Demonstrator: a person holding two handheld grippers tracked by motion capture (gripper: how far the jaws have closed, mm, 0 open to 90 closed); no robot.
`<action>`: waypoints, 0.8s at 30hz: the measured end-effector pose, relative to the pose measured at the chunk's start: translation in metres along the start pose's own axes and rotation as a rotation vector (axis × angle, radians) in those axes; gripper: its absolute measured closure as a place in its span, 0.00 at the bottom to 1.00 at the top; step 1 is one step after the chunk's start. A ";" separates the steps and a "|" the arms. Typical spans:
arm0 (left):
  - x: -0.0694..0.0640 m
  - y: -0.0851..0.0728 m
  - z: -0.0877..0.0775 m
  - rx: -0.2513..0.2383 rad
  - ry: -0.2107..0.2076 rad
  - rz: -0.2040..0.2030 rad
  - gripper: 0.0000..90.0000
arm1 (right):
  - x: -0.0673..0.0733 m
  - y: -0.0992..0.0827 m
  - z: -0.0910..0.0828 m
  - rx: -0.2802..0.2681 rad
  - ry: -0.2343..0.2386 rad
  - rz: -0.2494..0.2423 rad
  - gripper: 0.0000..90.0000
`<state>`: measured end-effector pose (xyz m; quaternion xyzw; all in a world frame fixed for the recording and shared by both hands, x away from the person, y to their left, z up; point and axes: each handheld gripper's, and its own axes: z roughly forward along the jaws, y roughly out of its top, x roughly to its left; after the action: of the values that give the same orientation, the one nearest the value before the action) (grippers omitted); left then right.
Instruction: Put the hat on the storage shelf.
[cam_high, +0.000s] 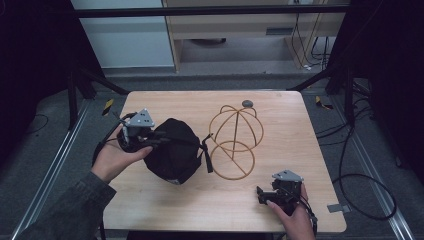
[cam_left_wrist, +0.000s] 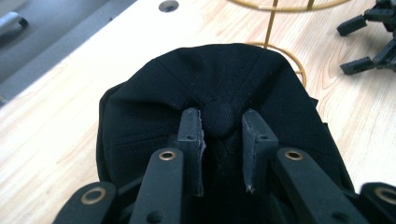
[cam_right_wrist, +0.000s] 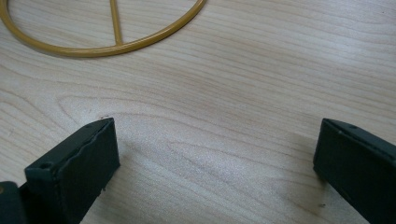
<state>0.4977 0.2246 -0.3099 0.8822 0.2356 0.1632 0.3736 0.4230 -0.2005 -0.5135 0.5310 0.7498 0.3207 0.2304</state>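
— Grip on the left side?

— Closed tight. Pinched the top button (cam_left_wrist: 219, 120) of the black cap (cam_high: 172, 150) with the left gripper (cam_high: 159, 141), pads hard against it from both sides. Nothing else in there.

— And held the cap where?

— Left of centre over the table (cam_high: 300, 150), crown turned toward the left hand, strap end toward the right. Could not tell whether lifted clear of the wood or resting on it.

— Found somewhere to put it?

— Yes. Spotted a gold wire stand (cam_high: 233, 151) just right of the cap, dome toward the far side, ring base toward the near side, and the strap nearly touching the wire.

— So judged the coming move how?

— As a short carry rightward and a little farther out, then a lowering over the dome. Needed the open underside brought round to face that dome; already turned away from the left hand, roughly toward the stand.

— And the right side?

— Rested the right gripper (cam_high: 264, 192) at the near right of the table, jaws spread wide, holding nothing, bare wood between them. Sat near the ring base but well apart from the cap. Reckoned the left hand far nearer, with the hold already made.
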 end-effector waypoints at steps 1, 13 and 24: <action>0.000 0.002 -0.003 -0.007 0.002 -0.001 0.80 | 0.000 0.000 0.000 0.000 0.000 0.001 0.00; -0.001 0.014 -0.033 -0.060 0.032 0.021 0.80 | 0.000 0.000 0.000 0.000 0.000 0.000 0.00; -0.008 0.027 -0.056 -0.114 0.064 0.042 0.80 | 0.000 0.000 0.000 0.000 0.001 0.004 0.00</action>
<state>0.4728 0.2365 -0.2538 0.8585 0.2194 0.2124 0.4120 0.4229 -0.2002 -0.5135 0.5323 0.7488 0.3216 0.2292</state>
